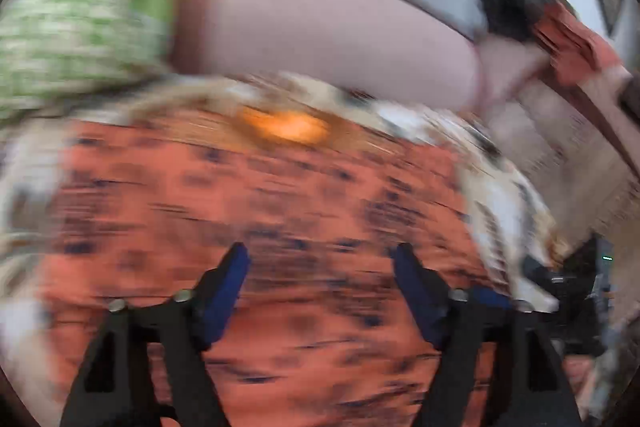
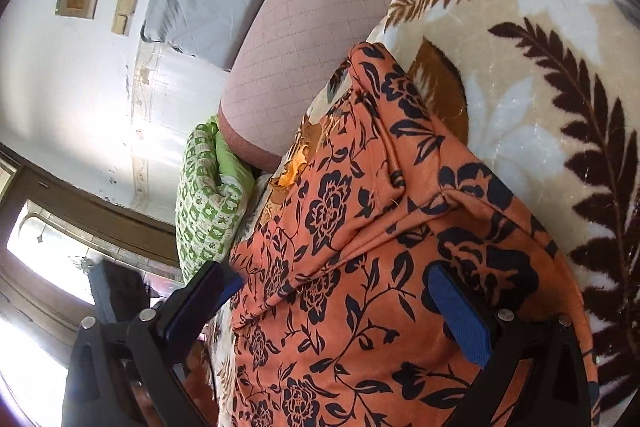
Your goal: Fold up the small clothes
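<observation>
Both tongs released: left gripper [image 1: 320,259] apparently above the orange floral garment [image 2: 360,227], blurry; right gripper [image 2: 336,287] straddles its folded edge on the leaf-print blanket [image 2: 540,47].

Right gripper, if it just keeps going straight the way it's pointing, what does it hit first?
Most likely the orange floral garment. The right gripper is open, and that cloth fills the gap between its fingers and runs on ahead. The leaf-print blanket lies underneath and beyond. Depth is hard to judge here.
</observation>
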`<state>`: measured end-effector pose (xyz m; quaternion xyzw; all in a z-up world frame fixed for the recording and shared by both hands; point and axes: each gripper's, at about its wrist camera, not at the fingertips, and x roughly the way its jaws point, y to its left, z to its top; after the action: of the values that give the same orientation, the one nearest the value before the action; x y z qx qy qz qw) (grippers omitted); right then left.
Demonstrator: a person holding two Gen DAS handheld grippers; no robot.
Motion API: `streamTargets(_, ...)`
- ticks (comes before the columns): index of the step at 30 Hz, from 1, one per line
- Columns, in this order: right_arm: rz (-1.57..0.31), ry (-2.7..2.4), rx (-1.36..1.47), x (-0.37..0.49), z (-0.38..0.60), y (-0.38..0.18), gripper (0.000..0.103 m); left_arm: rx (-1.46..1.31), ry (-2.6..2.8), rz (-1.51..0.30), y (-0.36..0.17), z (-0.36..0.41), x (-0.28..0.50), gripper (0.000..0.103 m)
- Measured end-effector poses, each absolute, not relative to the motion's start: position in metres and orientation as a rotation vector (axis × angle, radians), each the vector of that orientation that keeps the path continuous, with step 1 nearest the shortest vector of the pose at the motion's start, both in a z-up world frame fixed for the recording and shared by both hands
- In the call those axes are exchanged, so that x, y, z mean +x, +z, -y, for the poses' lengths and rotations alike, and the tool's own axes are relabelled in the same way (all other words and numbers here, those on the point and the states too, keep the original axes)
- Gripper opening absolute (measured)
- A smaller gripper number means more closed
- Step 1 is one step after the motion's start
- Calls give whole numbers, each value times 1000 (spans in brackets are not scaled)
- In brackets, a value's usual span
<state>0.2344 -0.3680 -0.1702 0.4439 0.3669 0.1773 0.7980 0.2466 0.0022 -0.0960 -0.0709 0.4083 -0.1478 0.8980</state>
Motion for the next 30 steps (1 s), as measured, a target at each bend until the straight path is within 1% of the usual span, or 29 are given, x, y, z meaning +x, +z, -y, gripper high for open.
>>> streamTargets(1, -793, 384, 939, 235, 366, -170, 103, -147, -232, -823, -97, -25, 245, 79)
streamTargets(3, -791, 357, 878, 235, 362, -164, 103, -144, -94, -850, -107, -68, 245, 79)
streamTargets(7, -772, 343, 860, 241, 362, -146, 103, -66, 28, -919, -138, -109, 254, 79)
streamTargets(9, -784, 379, 802, 256, 352, -132, 103, -30, 50, -973, -161, -115, 263, 79)
streamTargets(11, -823, 473, 820, 279, 342, -129, 103, -38, 49, -984, -174, -118, 266, 84)
streamTargets(13, -895, 499, 816, 304, 338, -143, 103, -35, 48, -963, -174, -120, 265, 85)
streamTargets(14, -956, 385, 776, 316, 343, -160, 103, -45, 46, -965, -174, -120, 265, 85)
streamTargets(15, -969, 363, 841, 320, 352, -172, 100, -50, 49, -973, -171, -122, 265, 85)
streamTargets(16, -940, 361, 927, 318, 361, -174, 99, -50, 60, -978, -170, -125, 264, 85)
streamTargets(17, -924, 356, 944, 315, 363, -165, 99, -54, 85, -973, -165, -129, 261, 85)
streamTargets(19, -866, 410, 863, 314, 356, -132, 101, -74, 80, -924, -155, -133, 259, 84)
streamTargets(21, -834, 476, 826, 324, 350, -117, 100, -85, 36, -881, -150, -132, 261, 84)
streamTargets(23, -857, 466, 809, 349, 352, -121, 100, -26, 35, -906, -159, -123, 272, 84)
streamTargets(25, -908, 393, 795, 380, 364, -146, 100, -29, 35, -999, -180, -125, 285, 86)
streamTargets(26, -957, 318, 820, 395, 377, -166, 100, -54, 32, -959, -180, -128, 283, 88)
streamTargets(27, -926, 349, 953, 402, 394, -179, 100, -52, 28, -957, -179, -128, 283, 88)
streamTargets(28, -882, 352, 1067, 403, 408, -182, 100, -42, 21, -959, -179, -128, 283, 88)
streamTargets(30, -811, 412, 1129, 403, 416, -169, 101, -36, 8, -950, -180, -129, 283, 88)
